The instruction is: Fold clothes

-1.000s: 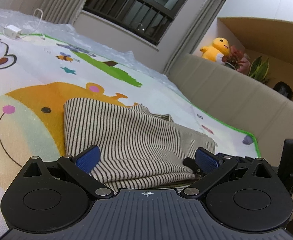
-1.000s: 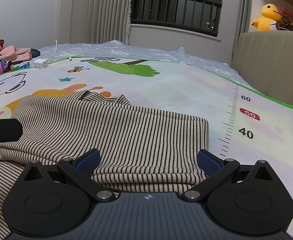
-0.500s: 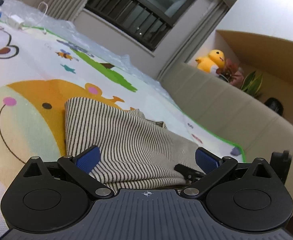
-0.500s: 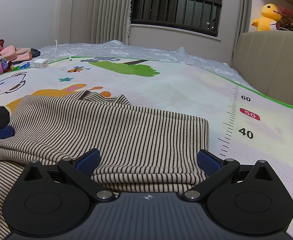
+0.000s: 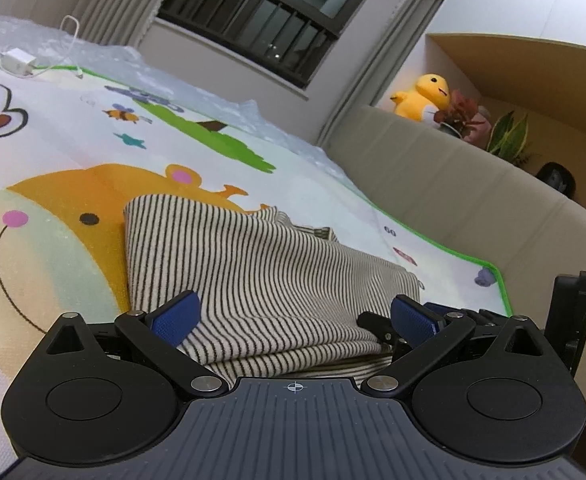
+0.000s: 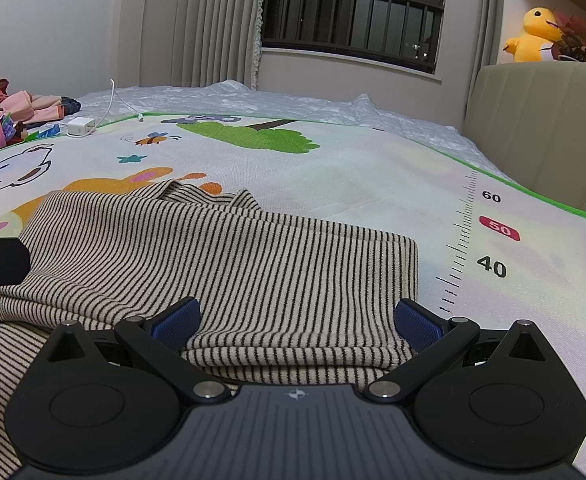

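I see the play mat (image 6: 353, 168) filling most of my view, cartoon animals printed on it. The striped shirt (image 6: 229, 264) lies folded on it, from center toward 7 o'clock in my right view. My right gripper (image 6: 295, 322) stands wide, folded edge between its blue pads, not pinched. My left gripper (image 5: 293, 318) is wide too, over the shirt's edge. A charger (image 6: 80, 126) sits at 10 o'clock.
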